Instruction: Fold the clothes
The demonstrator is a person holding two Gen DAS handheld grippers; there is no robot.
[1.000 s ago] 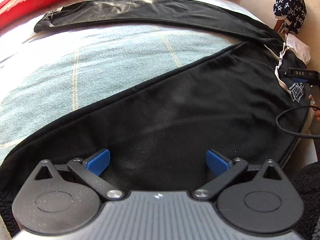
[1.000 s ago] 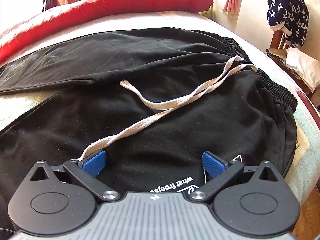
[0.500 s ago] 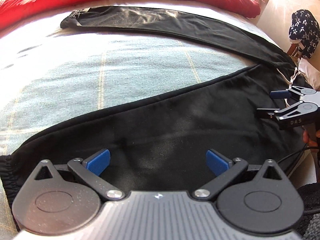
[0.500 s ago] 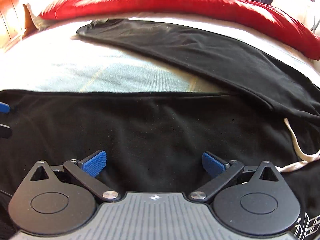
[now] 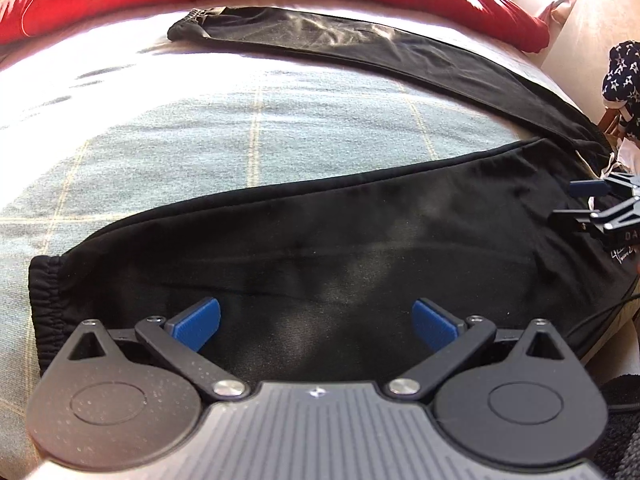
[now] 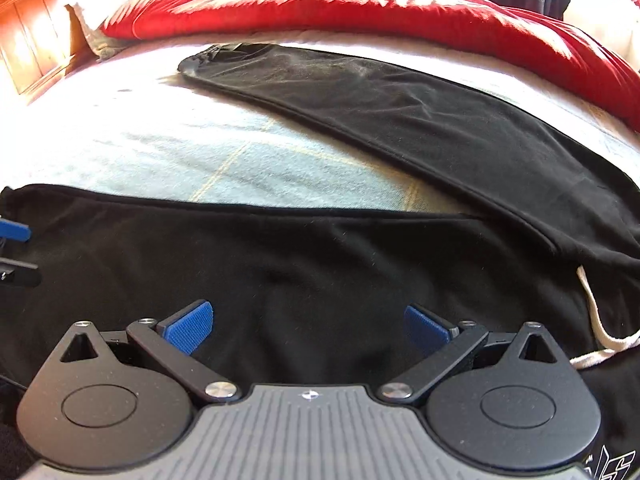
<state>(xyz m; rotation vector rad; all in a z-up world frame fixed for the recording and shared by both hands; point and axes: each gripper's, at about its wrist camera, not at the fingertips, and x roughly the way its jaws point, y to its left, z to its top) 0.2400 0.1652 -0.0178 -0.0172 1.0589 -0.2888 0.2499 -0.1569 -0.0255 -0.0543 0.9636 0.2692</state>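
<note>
A: Where are the pants (image 5: 360, 248)?

B: Spread flat on the bed (image 5: 200, 152), legs splayed in a V. The near leg (image 6: 320, 264) runs along the bed's near edge; the far leg (image 6: 400, 120) angles away toward the red quilt (image 6: 360, 12) at the far edge. The waist end, with its white drawstring (image 6: 596, 320), lies toward the bed's right end.

A: And the grippers?

B: Both hover over the near leg. The left gripper (image 5: 316, 320) is near the elastic cuff (image 5: 48, 292), fingers spread wide, nothing between them. The right gripper (image 6: 308, 324) is further up the same leg toward the waist, fingers also wide and empty. Each shows at the edge of the other's view.

A: Why there?

B: My guess is that they're spaced along one leg so they can pinch it at two points and carry it over onto the other leg. A hold at one end only would let the cloth sag.

A: The surface?

B: A pale blue sheet with thin yellow lines, soft and sunlit, washed out toward the far side. Soft bedding gives, so a pinch may catch the sheet too.

A: The room?

B: A wooden headboard (image 6: 36, 36) at the bed's left end, clothes hanging behind the quilt, and a navy star-print cloth (image 5: 622, 72) on a chair off the right end.
</note>
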